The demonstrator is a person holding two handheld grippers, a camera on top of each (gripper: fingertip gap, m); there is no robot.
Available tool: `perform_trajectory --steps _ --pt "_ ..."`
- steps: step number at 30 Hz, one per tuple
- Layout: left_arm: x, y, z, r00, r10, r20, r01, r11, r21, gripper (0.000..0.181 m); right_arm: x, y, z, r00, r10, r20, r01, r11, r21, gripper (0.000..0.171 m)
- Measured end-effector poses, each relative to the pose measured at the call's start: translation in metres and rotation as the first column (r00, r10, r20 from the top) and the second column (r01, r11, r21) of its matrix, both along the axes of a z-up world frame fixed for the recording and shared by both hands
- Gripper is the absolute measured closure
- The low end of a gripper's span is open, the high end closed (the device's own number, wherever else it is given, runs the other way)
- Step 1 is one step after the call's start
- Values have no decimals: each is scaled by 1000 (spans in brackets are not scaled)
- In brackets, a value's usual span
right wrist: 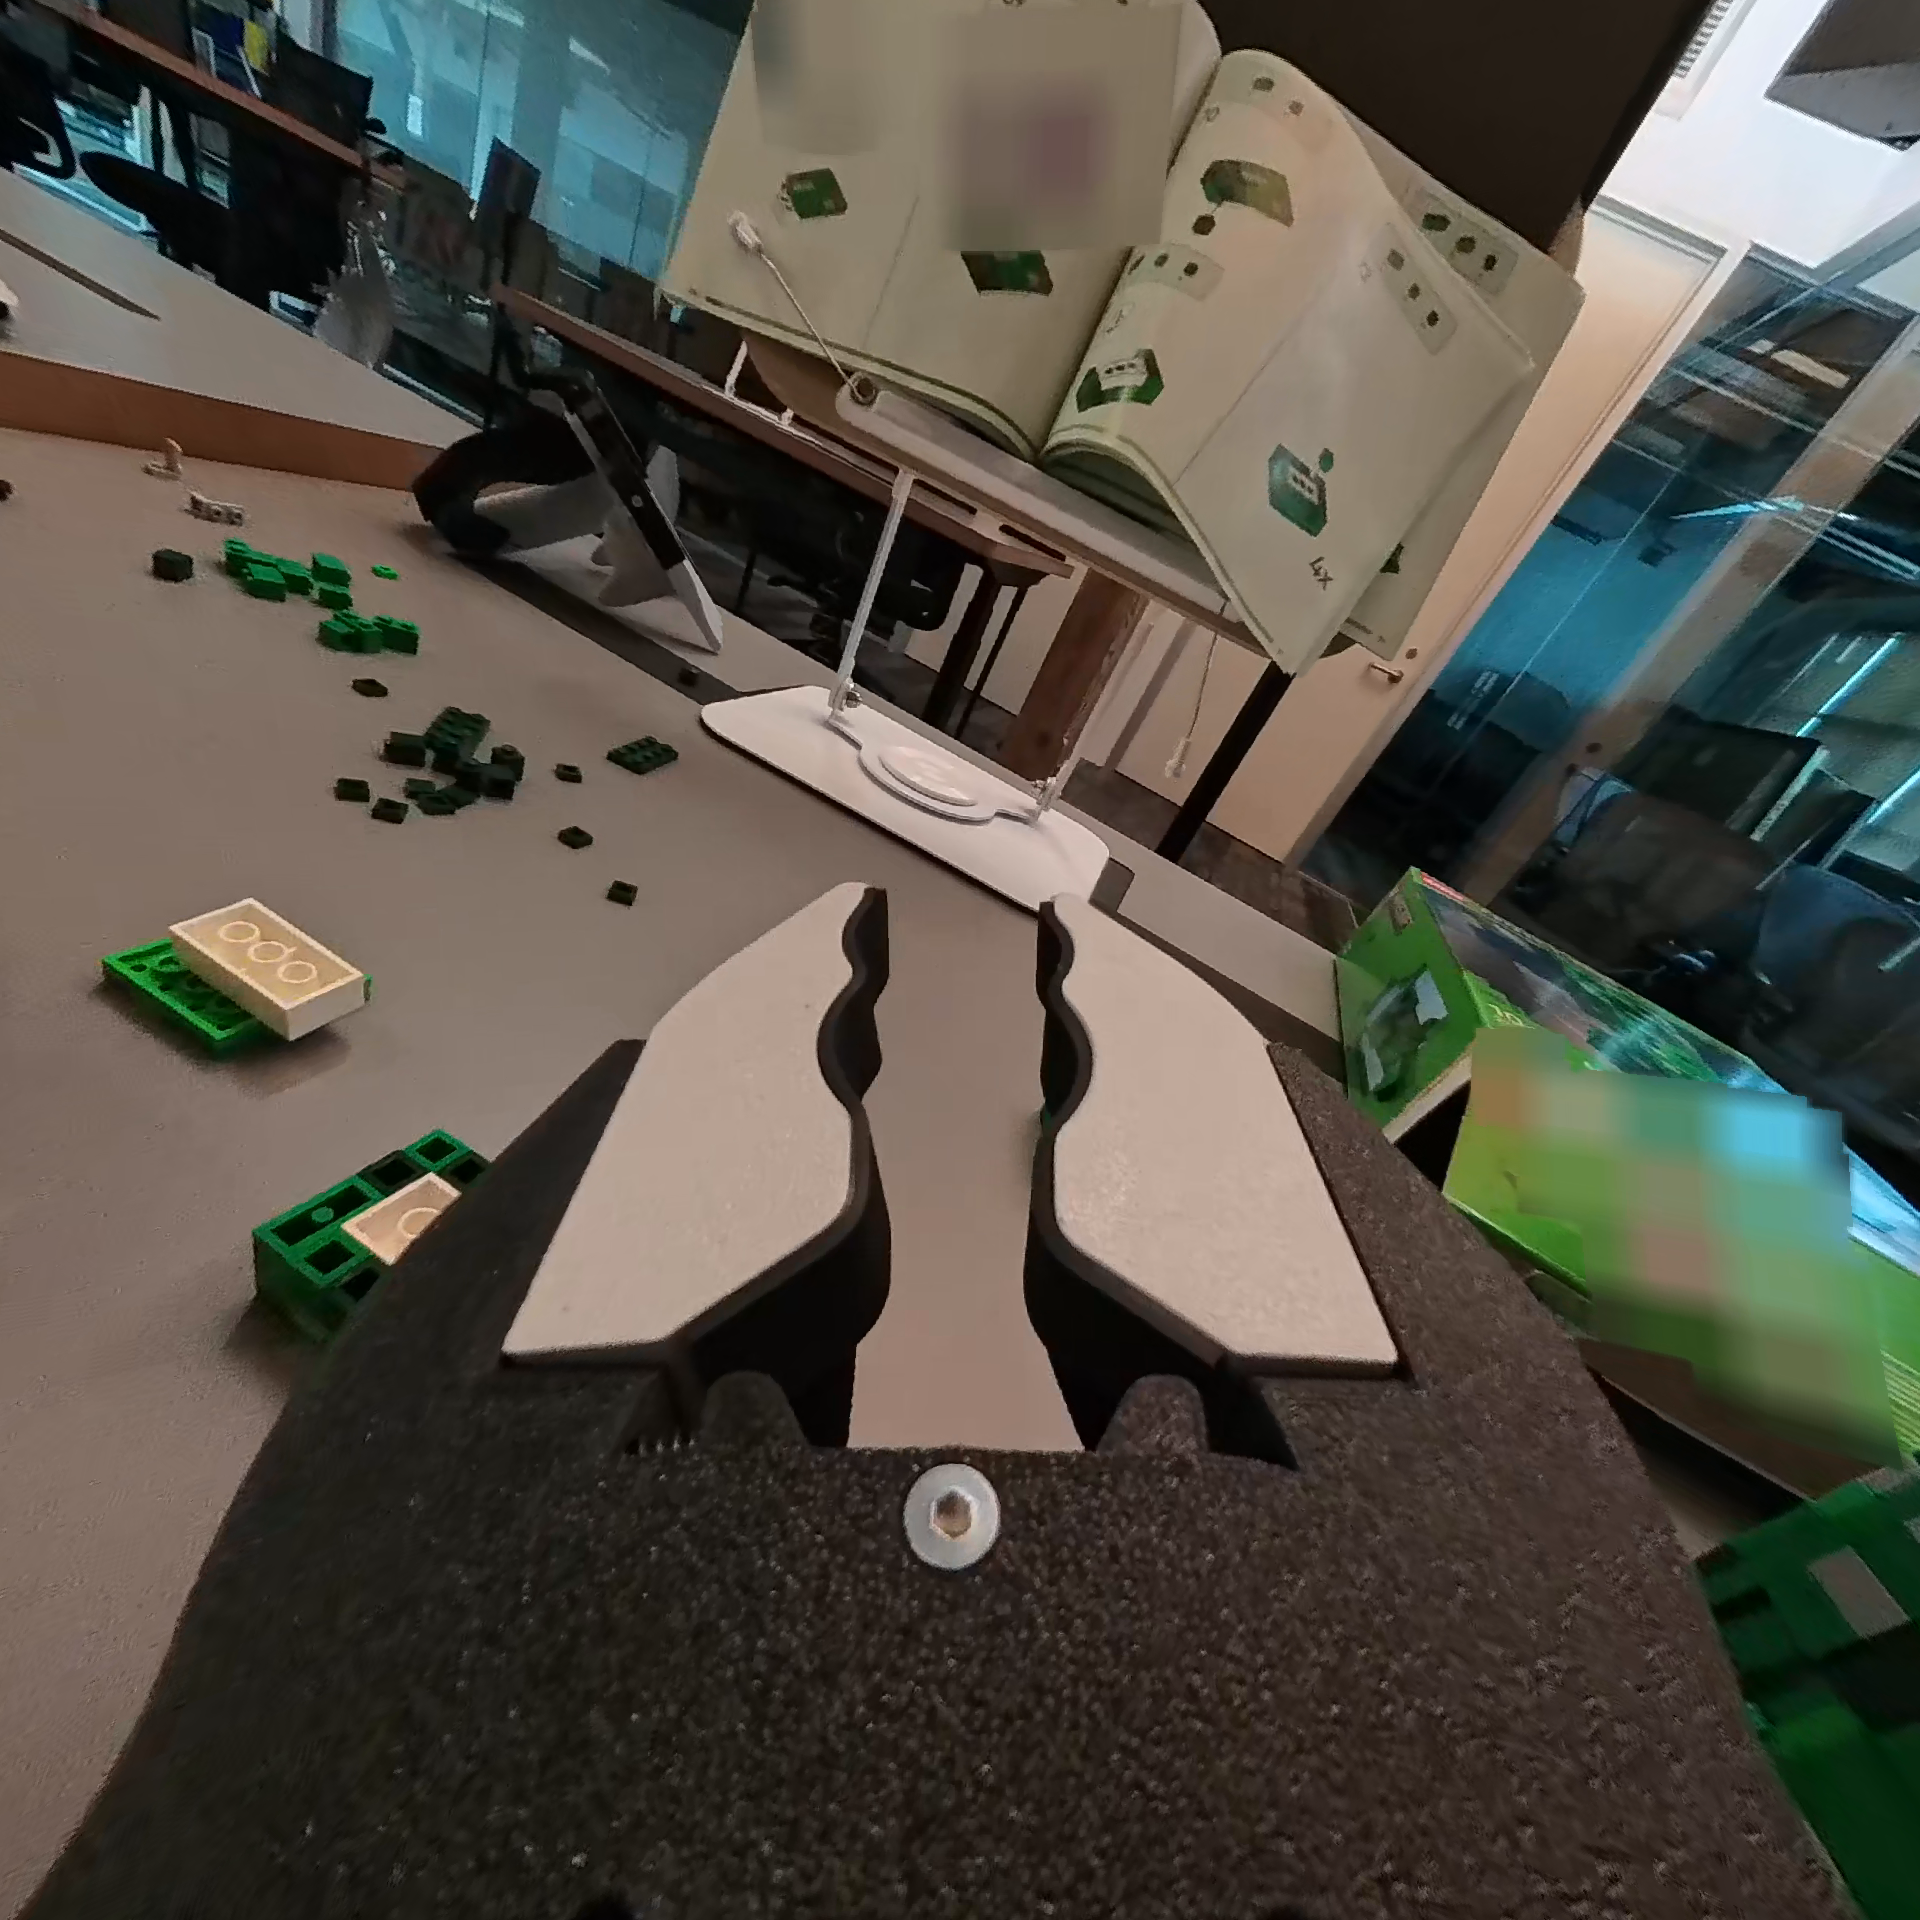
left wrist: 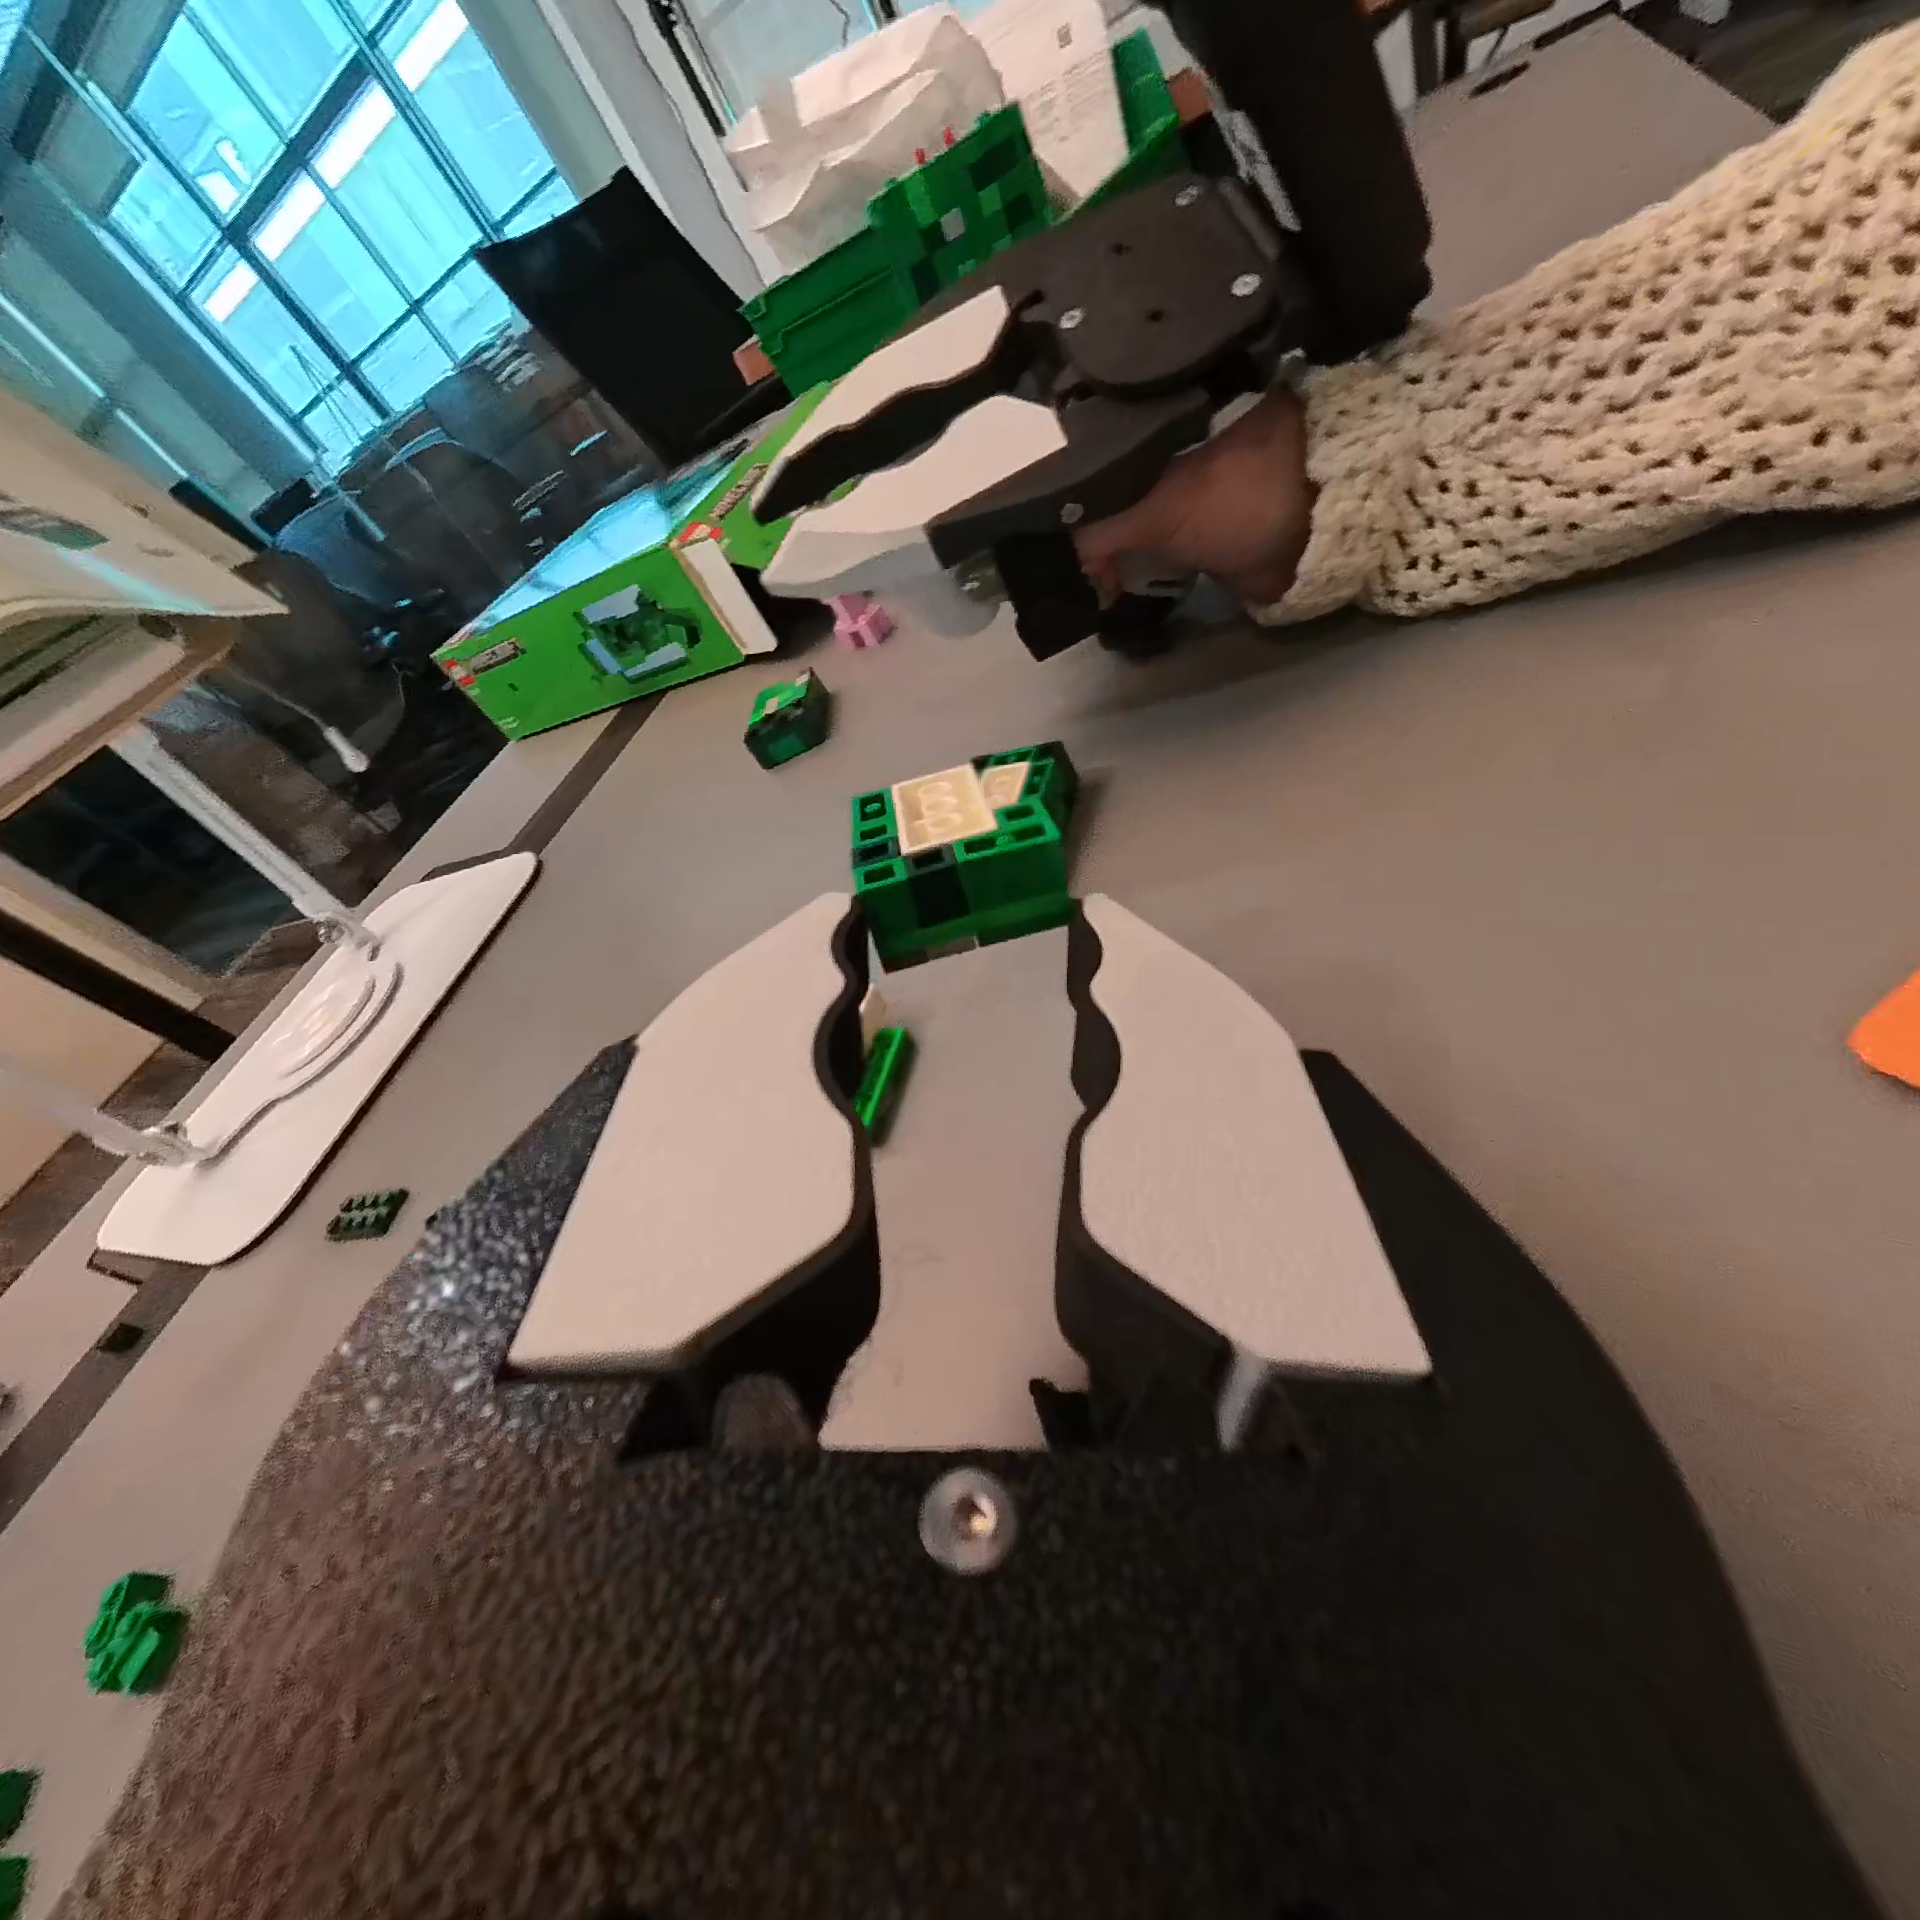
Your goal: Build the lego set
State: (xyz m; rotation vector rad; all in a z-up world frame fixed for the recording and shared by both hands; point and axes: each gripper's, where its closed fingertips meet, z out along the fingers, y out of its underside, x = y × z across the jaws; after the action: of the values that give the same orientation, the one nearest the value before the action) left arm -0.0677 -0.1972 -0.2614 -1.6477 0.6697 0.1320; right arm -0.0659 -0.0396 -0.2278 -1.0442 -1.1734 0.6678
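Directly ahead of the released left tongs (left wrist: 971, 940) sat the green block (left wrist: 961, 868); square alignment before clenching seemed advisable. Right tongs (right wrist: 961, 925) gaped, empty.

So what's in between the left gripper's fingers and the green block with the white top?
In the left wrist view, a thin green piece lies between the left gripper fingers, just short of the green block.

Printed writing stands on three things. The open instruction booklet (right wrist: 1195, 343), in the upper right of the right wrist view, carries small printed figures and a short mark beside its brick drawings. The green box (left wrist: 582, 634), middle left of the left wrist view, bears a logo and small labels. The paper sheets (left wrist: 1049, 73) at the top edge show fine print, too blurred to read.
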Motion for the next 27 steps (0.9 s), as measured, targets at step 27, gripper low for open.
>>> perform_trajectory --steps 27 --pt "-19 4 -1 995 96 -35 -95 995 21 145 -198 -174 18 318 780 538 -313 622 -717 152"
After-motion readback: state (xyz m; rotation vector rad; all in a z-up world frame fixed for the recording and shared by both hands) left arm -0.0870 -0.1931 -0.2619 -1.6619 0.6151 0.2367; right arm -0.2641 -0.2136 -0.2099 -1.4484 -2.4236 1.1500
